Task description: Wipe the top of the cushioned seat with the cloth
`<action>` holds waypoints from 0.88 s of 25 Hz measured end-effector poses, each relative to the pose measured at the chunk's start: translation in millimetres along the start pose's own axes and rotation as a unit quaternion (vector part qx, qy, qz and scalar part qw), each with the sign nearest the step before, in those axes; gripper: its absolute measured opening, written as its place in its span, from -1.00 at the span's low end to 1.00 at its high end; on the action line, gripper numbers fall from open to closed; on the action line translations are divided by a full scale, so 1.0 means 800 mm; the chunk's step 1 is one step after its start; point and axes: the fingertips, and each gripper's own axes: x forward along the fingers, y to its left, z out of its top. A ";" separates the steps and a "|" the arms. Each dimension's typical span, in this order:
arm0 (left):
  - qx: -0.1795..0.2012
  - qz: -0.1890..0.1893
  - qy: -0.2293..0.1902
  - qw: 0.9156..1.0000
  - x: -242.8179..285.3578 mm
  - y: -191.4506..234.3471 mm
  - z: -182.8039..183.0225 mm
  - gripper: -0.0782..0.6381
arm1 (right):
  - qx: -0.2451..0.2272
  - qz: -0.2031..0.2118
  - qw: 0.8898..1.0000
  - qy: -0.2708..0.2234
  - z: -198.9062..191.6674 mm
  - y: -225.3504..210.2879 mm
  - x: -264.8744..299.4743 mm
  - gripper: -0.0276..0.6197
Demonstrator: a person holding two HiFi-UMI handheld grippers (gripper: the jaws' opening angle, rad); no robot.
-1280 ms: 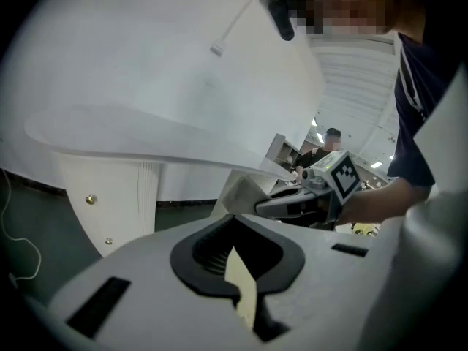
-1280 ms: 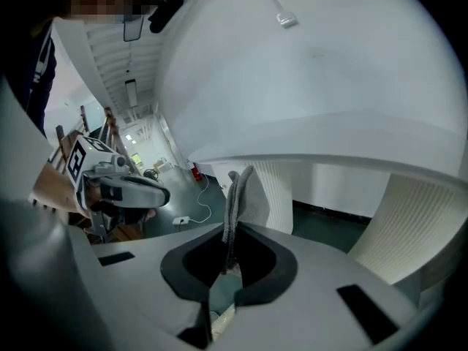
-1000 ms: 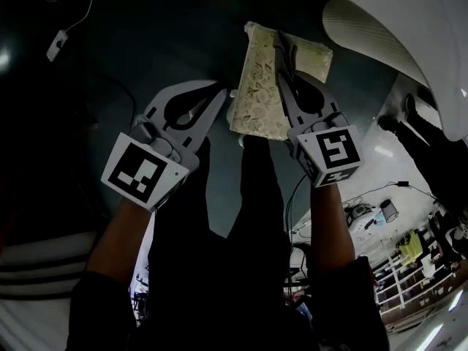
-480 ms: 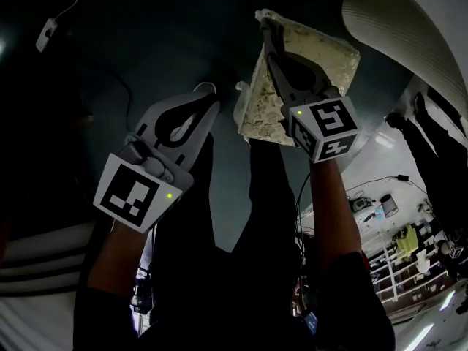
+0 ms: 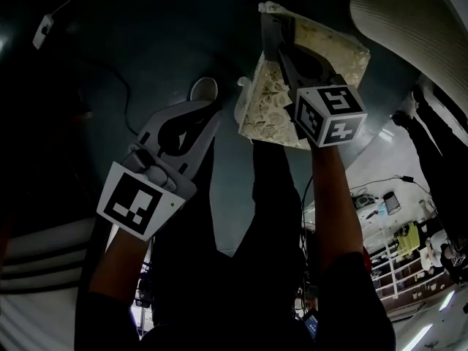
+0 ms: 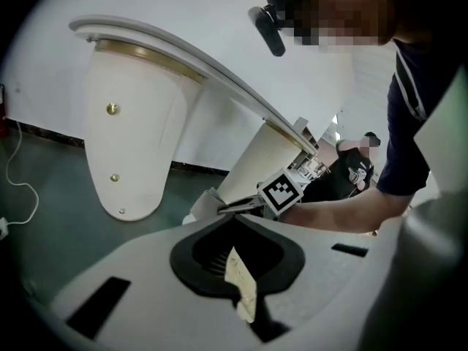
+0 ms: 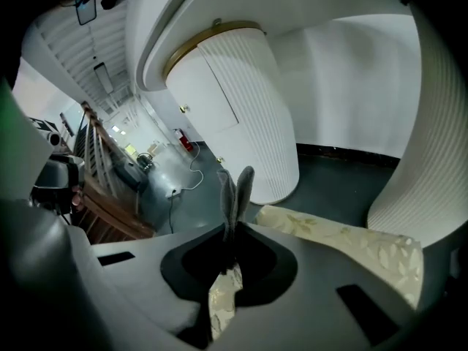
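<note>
A folded cream cloth with a leaf pattern (image 5: pixel 267 112) hangs over the dark floor, and my right gripper (image 5: pixel 268 19) is shut on its upper edge. In the right gripper view the cloth (image 7: pixel 351 251) stretches off to the right, and a grey strip (image 7: pixel 235 189) sticks up from the shut jaws. My left gripper (image 5: pixel 216 108) is shut and sits just left of the cloth's lower corner, apart from it. A small cream strip (image 6: pixel 241 291) shows in the seam of its jaws. The left gripper view catches the right gripper (image 6: pixel 241 205) and the cloth (image 6: pixel 199 209) ahead.
White ribbed curved furniture (image 5: pixel 409 20) stands at the upper right, and a white column base (image 6: pixel 131 137) beyond. A white oval thing (image 5: pixel 203 88) and a cable (image 5: pixel 121 86) lie on the dark teal floor. Another person's dark shoes (image 5: pixel 406 119) are at the right.
My right gripper has carried the cloth up and to the right. The left gripper has drawn down and back from the cloth's edge, which it touched before.
</note>
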 end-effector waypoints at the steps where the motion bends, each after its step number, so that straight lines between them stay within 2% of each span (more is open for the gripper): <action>1: 0.002 -0.003 0.003 1.000 0.004 -0.005 -0.001 -0.76 | 0.003 -0.004 1.000 0.001 -0.003 -0.007 -0.004 -0.82; 22: 0.055 -0.054 0.043 0.996 0.122 -0.140 0.015 -0.76 | 0.070 -0.086 0.994 -0.015 -0.078 -0.180 -0.133 -0.82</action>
